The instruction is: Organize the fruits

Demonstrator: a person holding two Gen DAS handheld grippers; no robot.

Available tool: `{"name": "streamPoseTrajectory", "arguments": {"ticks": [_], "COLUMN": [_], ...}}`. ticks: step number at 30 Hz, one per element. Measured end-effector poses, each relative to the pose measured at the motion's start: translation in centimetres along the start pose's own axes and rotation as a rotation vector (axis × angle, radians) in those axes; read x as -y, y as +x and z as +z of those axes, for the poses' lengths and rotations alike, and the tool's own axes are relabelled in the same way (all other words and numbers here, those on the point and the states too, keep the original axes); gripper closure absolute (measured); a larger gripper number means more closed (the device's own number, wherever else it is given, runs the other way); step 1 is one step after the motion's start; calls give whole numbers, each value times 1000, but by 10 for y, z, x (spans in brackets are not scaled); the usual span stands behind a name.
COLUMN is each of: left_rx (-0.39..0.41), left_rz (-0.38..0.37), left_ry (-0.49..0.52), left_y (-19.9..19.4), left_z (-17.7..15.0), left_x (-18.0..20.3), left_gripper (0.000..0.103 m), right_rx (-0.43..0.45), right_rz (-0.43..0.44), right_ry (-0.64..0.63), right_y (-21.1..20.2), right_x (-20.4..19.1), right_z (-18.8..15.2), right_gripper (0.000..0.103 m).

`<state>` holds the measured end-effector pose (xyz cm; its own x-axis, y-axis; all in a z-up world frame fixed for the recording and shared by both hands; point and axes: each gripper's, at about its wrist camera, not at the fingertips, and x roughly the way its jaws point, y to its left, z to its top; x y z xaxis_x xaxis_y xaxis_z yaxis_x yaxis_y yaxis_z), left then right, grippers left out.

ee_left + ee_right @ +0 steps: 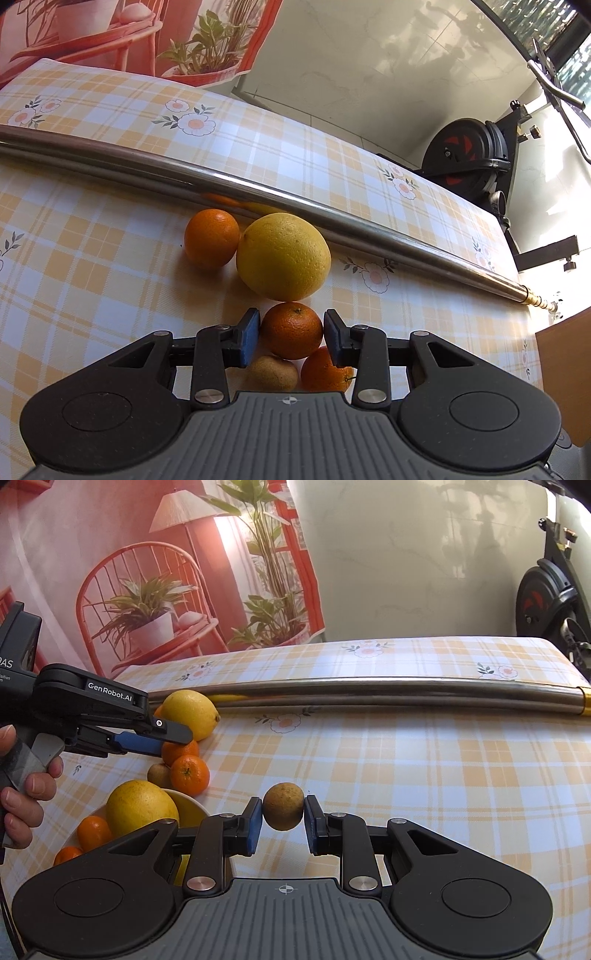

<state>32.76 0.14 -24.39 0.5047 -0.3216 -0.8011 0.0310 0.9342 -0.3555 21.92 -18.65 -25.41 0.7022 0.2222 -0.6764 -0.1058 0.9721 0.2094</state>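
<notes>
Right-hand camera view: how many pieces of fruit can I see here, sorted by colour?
Orange round fruits: 5
Yellow citrus fruits: 2
Brown oval fruits: 2
Total: 9 visible

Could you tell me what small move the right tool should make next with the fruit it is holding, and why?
Probably carry it left toward the yellow bowl. The right tool is shut on a brown kiwi, held clear of the tablecloth, and the bowl already holds a grapefruit and small oranges.
</notes>
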Motion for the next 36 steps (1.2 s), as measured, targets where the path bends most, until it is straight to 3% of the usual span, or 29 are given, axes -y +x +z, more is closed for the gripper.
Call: {"name": "streamPoseTrajectory", "arguments": {"ticks": [8,17,25,36], "left_rx": [23,98,154,160], "left_rz": [-28,-39,-57,-32], "left_ry": [71,150,171,187], "left_y": [-2,-46,-93,-125], "left_z": [-7,-20,-52,-96], "left_x": [5,10,6,-6], "left_gripper": [65,65,65,65], "right_rx": [-6,20,36,26], "right_rz": [-12,-7,10,46], "right_ry": [16,32,32,27], "right_y": [0,-17,-41,-62], "right_x": [4,-5,-24,-56], "right_z": [0,-3,-10,-33], "right_gripper": [81,81,81,81]}}
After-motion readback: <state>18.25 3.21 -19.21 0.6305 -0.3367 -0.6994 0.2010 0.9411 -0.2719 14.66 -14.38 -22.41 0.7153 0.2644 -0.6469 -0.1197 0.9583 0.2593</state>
